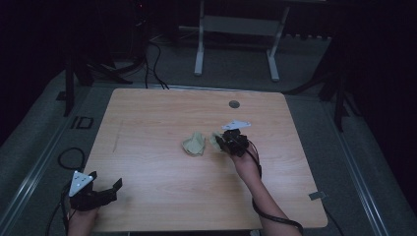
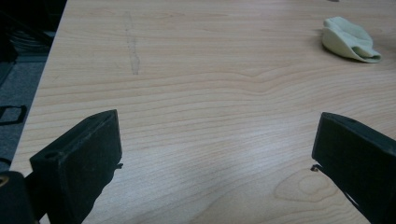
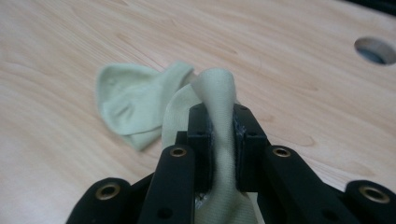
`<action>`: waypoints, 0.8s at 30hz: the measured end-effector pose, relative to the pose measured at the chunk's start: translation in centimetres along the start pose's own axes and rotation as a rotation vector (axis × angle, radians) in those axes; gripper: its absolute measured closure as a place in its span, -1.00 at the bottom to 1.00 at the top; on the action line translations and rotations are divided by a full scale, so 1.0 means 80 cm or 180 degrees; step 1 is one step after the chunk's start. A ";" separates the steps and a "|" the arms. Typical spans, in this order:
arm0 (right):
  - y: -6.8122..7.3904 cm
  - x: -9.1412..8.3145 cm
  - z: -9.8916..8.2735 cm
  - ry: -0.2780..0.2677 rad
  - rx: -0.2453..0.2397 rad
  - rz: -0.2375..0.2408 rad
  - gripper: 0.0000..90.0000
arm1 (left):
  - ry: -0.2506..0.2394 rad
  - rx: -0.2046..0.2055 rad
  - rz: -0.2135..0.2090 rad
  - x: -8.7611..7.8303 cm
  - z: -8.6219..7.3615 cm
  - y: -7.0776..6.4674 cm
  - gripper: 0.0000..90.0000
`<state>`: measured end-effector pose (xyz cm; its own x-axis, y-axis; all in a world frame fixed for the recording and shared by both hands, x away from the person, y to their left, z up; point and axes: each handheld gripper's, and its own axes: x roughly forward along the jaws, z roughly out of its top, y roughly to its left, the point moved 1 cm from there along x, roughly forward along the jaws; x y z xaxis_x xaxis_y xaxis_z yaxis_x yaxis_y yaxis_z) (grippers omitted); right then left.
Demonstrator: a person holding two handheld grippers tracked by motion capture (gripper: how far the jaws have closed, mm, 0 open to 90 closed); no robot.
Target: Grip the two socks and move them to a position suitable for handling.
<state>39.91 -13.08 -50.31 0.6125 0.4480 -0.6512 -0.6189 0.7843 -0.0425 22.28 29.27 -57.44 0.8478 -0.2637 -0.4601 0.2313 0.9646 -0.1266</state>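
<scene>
Here, a pale green knitted sock (image 3: 219, 93) is pinched by a narrow fold in the closed jaws of the right gripper (image 3: 223, 128), just at three o'clock of a second crumpled pale green sock (image 1: 193, 144) on the light wooden table (image 1: 147, 123), so it could be pulled free by its own hanging weight, while the left gripper (image 2: 217, 149) is held wide open and empty at seven o'clock.

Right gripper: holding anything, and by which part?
Yes. The right gripper pinches a fold of one pale green sock; which part is unclear. The left gripper is empty.

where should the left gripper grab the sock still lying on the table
Judging by its pose, grip the sock on the table at its open cuff end, where the fabric stands up in a fold. Come from above with the open left gripper; the rest lies flat. The right gripper already pinches the other sock.
</scene>
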 end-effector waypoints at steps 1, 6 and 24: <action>0.003 -0.007 0.002 -0.0029 -0.0024 0.0000 0.78 | 0.0000 0.0000 0.0002 0.000 0.000 0.000 -0.96; 0.017 -0.046 0.001 -0.0203 0.0023 0.0103 0.77 | -0.0007 -0.0014 -0.0039 0.001 0.000 -0.002 -0.96; 0.100 -0.117 -0.063 -0.0308 -0.0215 0.0240 0.77 | -0.0005 0.0039 -0.0109 0.005 0.005 -0.013 -0.96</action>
<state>26.72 -13.16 -48.36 0.6056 0.5464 -0.5785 -0.6946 0.7177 -0.0492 22.54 28.18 -57.16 0.8400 -0.2964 -0.4544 0.2659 0.9550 -0.1315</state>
